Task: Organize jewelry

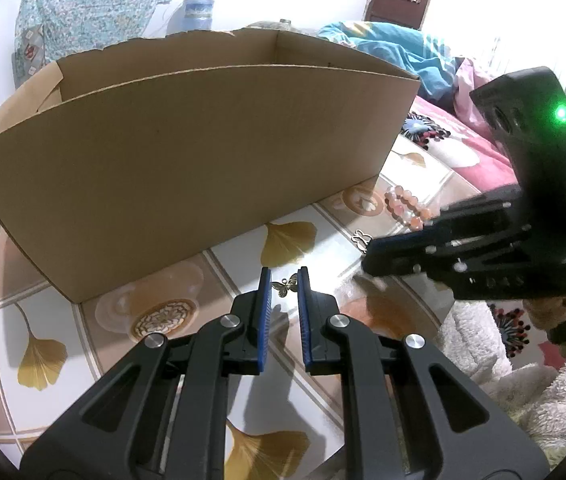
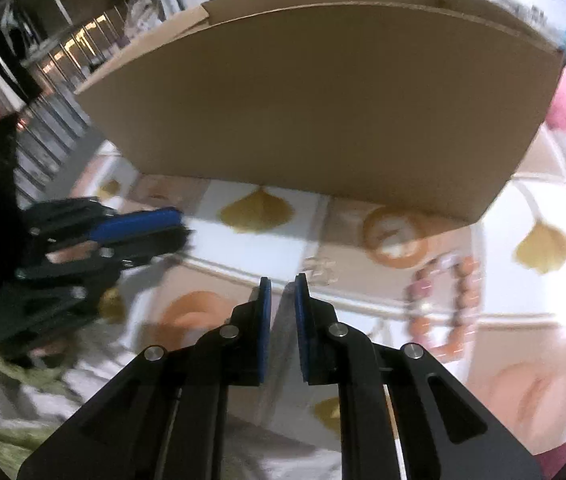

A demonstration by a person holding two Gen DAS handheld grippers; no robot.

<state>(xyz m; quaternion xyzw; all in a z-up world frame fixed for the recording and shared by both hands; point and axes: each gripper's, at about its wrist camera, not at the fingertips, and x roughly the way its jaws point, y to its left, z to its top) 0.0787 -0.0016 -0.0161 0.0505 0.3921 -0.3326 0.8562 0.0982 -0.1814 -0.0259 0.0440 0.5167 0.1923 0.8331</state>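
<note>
A small bronze butterfly charm (image 1: 287, 285) sits pinched between the blue pads of my left gripper (image 1: 284, 276), just above the ginkgo-leaf bedspread (image 1: 323, 216). A silver butterfly charm (image 1: 360, 239) (image 2: 319, 269) lies on the spread right at the tips of my right gripper (image 1: 367, 256) (image 2: 282, 280), whose jaws stand a little apart with nothing between them. A pink and orange bead bracelet (image 1: 403, 205) (image 2: 457, 304) lies beside it to the right. An open cardboard box (image 1: 203, 152) (image 2: 323, 100) stands behind. The right wrist view is blurred; my left gripper (image 2: 181, 226) shows at its left.
White fluffy fabric (image 1: 503, 380) bunches at the near right, under the hand (image 1: 545, 312) that holds the right gripper. Blue bedding (image 1: 395, 48) is piled behind the box, and a blue bottle (image 1: 199, 12) stands beyond it. Metal rails (image 2: 63, 64) run along the far left.
</note>
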